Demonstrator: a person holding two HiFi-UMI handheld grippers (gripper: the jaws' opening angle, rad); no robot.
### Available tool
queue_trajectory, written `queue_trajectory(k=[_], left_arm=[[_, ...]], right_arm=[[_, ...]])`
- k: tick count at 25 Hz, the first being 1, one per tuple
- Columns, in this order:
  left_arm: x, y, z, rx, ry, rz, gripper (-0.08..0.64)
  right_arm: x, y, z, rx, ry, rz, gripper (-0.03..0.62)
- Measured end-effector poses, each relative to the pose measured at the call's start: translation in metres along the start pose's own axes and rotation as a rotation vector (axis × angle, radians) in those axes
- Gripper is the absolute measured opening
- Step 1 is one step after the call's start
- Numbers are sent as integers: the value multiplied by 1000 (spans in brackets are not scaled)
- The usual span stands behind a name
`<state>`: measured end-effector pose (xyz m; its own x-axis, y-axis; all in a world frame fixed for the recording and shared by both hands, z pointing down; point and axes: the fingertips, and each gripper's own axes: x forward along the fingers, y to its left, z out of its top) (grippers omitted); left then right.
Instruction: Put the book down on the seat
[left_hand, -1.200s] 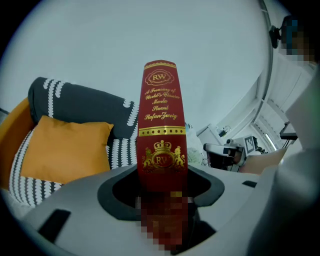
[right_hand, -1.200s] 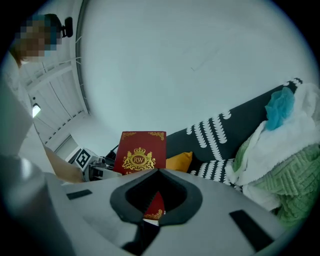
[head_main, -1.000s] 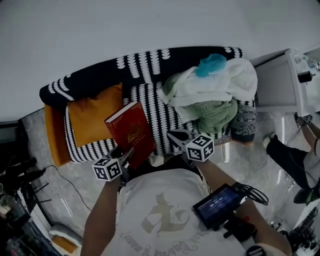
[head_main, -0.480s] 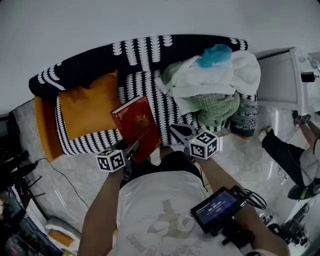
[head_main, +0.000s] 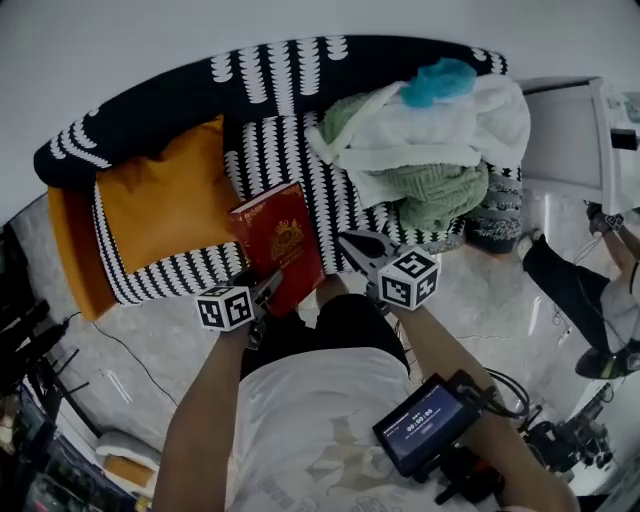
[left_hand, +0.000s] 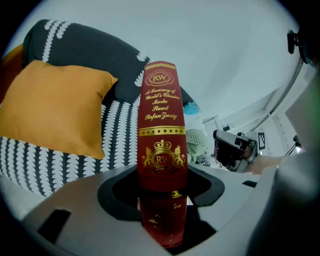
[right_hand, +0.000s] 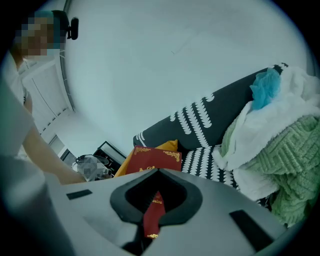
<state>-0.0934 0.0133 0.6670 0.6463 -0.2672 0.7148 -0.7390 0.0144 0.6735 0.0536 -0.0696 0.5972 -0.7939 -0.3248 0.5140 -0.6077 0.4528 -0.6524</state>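
Observation:
A dark red book (head_main: 280, 245) with gold print hangs over the front part of the black-and-white patterned sofa seat (head_main: 275, 155). My left gripper (head_main: 265, 295) is shut on its lower end. In the left gripper view the book (left_hand: 161, 125) stands upright between the jaws of the left gripper (left_hand: 161, 192), spine toward the camera. Just right of the book, my right gripper (head_main: 357, 255) is open and holds nothing. In the right gripper view the book's cover (right_hand: 157, 160) shows beyond the right gripper (right_hand: 155, 200).
An orange cushion (head_main: 160, 200) lies on the seat's left part. A heap of white and green laundry (head_main: 430, 150) fills the right part. A white cabinet (head_main: 570, 130) stands to the right of the sofa. Cables and gear (head_main: 40, 380) lie on the floor at left.
The book, still held by the left gripper, has shifted a little farther over the seat. The right gripper has kept its place beside it.

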Motion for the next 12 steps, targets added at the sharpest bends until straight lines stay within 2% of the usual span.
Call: queue_trajectory(k=[12], left_arm=[[52, 13, 17, 14, 7, -10, 245]], right_arm=[[26, -37, 0, 51, -65, -18, 14]])
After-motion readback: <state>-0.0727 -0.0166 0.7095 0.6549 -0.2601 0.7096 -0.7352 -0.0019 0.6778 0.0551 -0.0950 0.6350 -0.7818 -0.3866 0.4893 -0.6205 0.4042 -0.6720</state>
